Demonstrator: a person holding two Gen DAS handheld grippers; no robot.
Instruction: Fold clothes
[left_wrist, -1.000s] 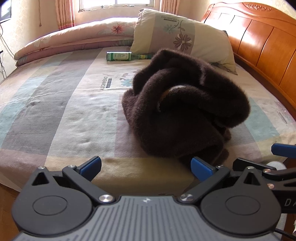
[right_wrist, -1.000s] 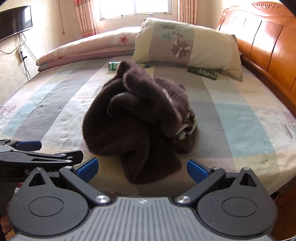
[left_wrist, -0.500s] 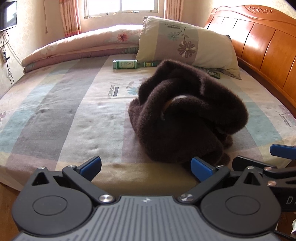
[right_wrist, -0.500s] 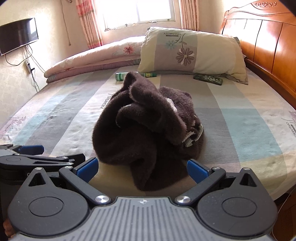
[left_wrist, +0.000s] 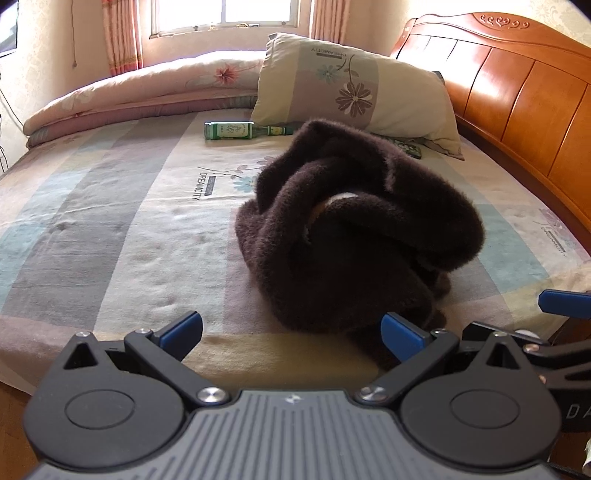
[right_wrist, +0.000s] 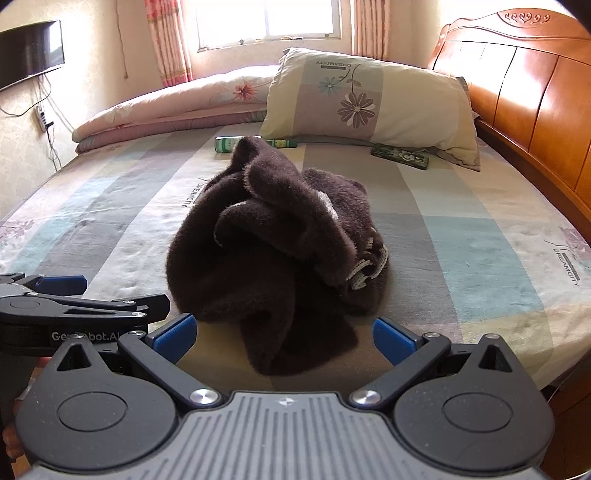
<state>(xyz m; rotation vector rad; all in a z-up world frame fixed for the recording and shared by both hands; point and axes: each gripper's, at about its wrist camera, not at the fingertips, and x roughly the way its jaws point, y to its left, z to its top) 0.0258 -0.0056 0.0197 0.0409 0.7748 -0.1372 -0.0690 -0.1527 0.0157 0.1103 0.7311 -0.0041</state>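
Currently, a dark brown fleecy garment (left_wrist: 354, 236) is seen crumpled in a heap on a striped bed (left_wrist: 122, 221), near its front edge and a little right of centre. Nothing has been folded, so the task is judged to be at its opening step: the approach. The left claw (left_wrist: 291, 330) is held spread wide and empty, just short of the heap's near edge. The right claw (right_wrist: 282, 334) is likewise spread and empty, aimed at a flap of the garment that hangs toward the bed's edge. A green bottle (left_wrist: 236, 131) and a pillow (left_wrist: 354, 85) lie well behind the heap. Next, it is judged that an edge or sleeve must be found and pinched by each claw, so the garment can be lifted and spread flat.
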